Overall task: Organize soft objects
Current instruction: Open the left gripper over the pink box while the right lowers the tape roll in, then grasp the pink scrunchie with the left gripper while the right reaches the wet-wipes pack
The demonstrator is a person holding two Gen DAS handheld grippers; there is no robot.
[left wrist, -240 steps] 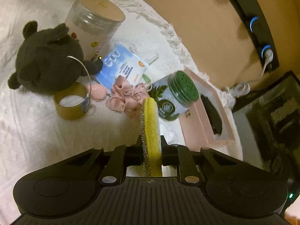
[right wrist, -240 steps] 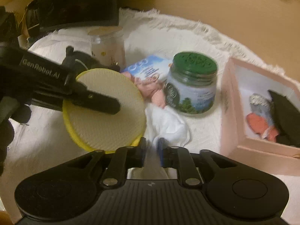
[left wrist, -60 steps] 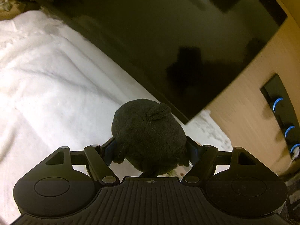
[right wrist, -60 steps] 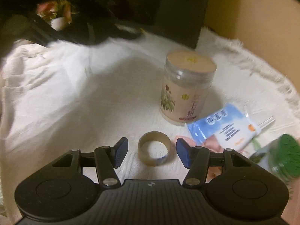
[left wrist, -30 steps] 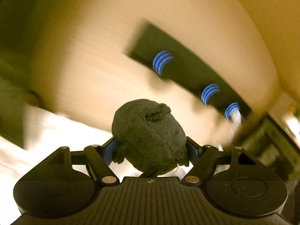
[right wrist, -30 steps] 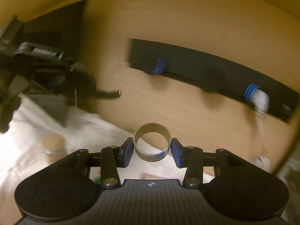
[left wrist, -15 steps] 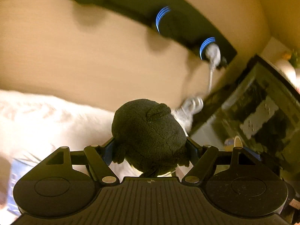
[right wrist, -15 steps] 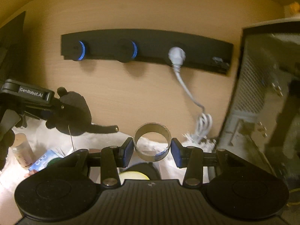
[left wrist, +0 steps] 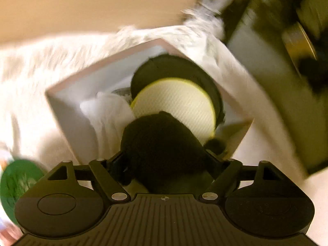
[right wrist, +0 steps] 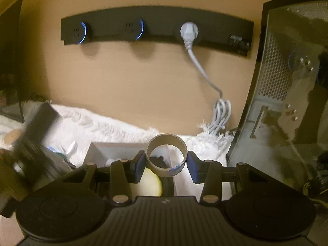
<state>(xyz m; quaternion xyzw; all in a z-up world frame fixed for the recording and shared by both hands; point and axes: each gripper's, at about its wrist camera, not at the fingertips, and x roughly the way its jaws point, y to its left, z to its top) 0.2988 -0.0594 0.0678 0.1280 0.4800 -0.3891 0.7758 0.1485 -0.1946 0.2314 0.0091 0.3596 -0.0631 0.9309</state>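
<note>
A black plush toy (left wrist: 162, 143) sits between the fingers of my left gripper (left wrist: 164, 160), whose jaws are opening while the pads still touch the toy's sides. The toy hangs just above the pink box (left wrist: 102, 61). Inside the box lie a round yellow sponge (left wrist: 176, 102), a black round pad (left wrist: 174, 67) and a white cloth (left wrist: 108, 112). My right gripper (right wrist: 167, 164) is shut on a cardboard tape ring (right wrist: 167, 155), held over the same box (right wrist: 114, 146) and the yellow sponge (right wrist: 149, 186).
The box stands on a white fringed cloth (left wrist: 51, 61). A green jar lid (left wrist: 18, 180) is at the lower left. A power strip (right wrist: 155, 28) with a white cable (right wrist: 221, 114) is on the wall, and a dark computer case (right wrist: 287, 82) stands on the right.
The left gripper has swung down from facing the wall to over the pink box, its fingers a little wider around the plush toy. The right gripper has dipped slightly, still holding the ring.
</note>
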